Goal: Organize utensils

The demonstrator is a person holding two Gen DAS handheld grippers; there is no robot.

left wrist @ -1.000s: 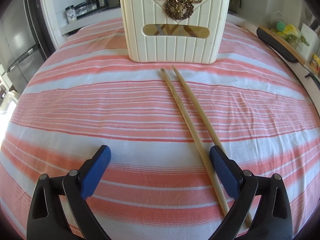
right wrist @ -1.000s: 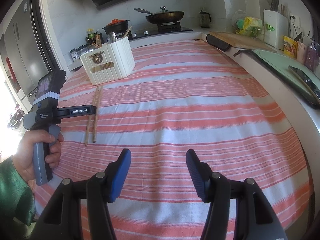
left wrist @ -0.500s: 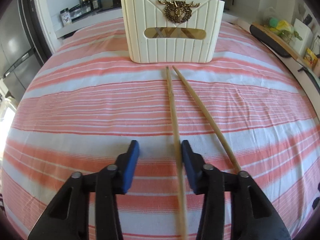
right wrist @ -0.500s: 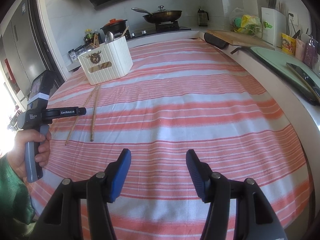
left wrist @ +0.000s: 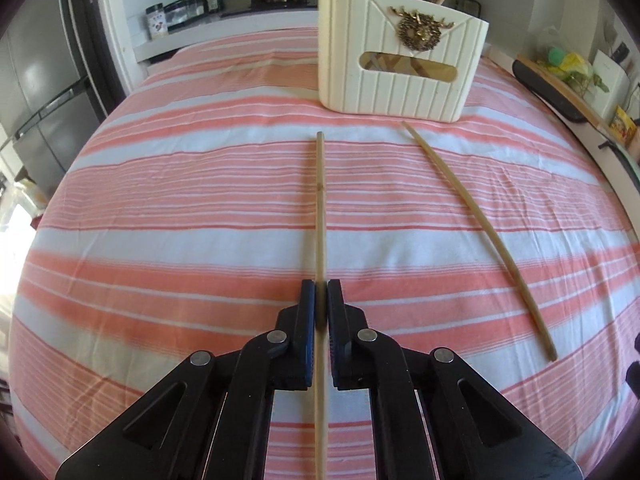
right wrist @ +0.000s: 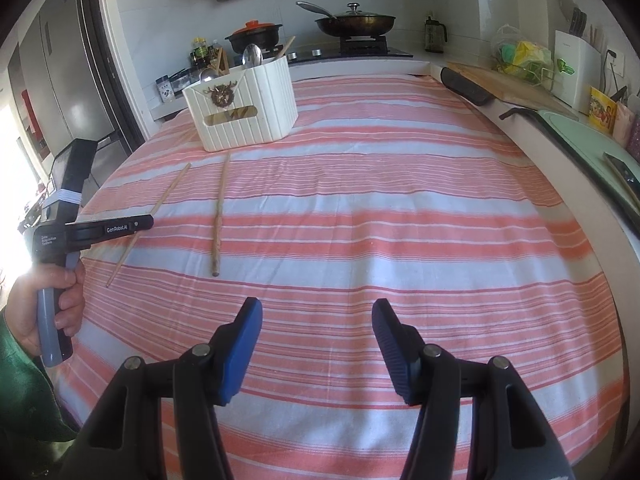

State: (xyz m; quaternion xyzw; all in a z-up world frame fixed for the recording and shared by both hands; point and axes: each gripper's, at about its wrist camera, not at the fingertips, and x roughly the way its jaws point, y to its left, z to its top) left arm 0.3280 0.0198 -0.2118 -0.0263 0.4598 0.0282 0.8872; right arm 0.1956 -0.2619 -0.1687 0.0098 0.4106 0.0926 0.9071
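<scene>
- Blue-padded, your left gripper (left wrist: 321, 300) has just closed its jaws on a thin pale wooden chopstick (left wrist: 320, 208), whose far end points toward the cream ribbed utensil holder (left wrist: 400, 68).
- Your second wooden chopstick (left wrist: 480, 236) lies apart to its right on the pink-and-white striped cloth (left wrist: 180, 200).
- Your right gripper (right wrist: 317, 320) hangs over the cloth, jaws apart, nothing between them.

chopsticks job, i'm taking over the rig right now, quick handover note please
Left gripper: jaws just closed, shut on one chopstick, which points toward the white utensil holder.
Right gripper: open, empty, over the striped cloth.
Second chopstick lies loose on the cloth, right of the held one.
Done: first chopstick gripped.
Left: put both chopsticks into the holder.
</scene>
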